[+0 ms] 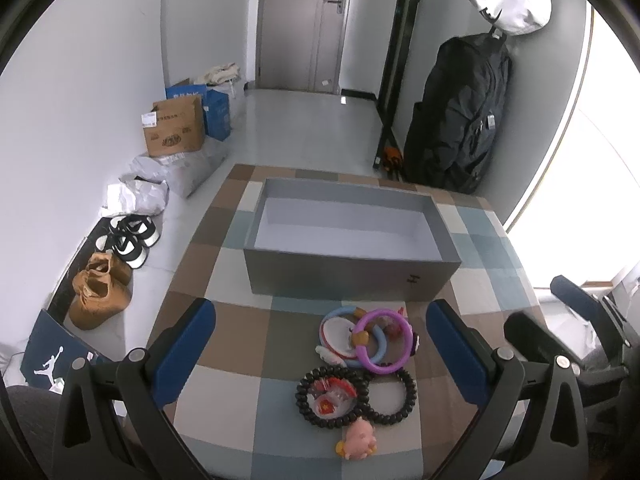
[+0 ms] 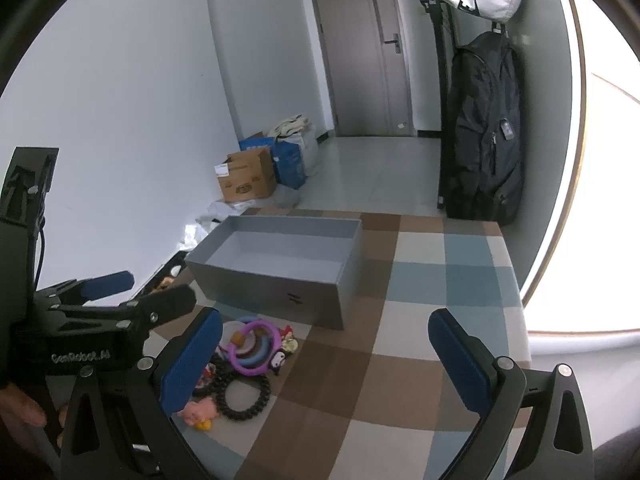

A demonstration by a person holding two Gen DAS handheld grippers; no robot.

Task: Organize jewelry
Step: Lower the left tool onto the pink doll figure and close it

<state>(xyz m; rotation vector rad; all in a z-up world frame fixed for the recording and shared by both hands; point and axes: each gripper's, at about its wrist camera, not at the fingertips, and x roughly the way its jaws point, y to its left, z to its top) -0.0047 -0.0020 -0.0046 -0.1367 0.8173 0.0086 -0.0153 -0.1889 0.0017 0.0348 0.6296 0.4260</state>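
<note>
White lettering "GenRobot.AI" on the left gripper (image 2: 108, 292) body; Jumpman logo on blue shoebox lid (image 1: 52, 356).

Tan shoes (image 1: 100, 294) beside black-white sneakers (image 1: 130, 236); cardboard box (image 1: 174, 126); black backpack (image 1: 460, 116) hanging.

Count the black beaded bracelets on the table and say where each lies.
2. One black beaded bracelet circles a red charm, nearest the camera; the second black beaded bracelet lies touching it on its right. Both sit in front of the coloured rings; more could hide beneath those.
</note>
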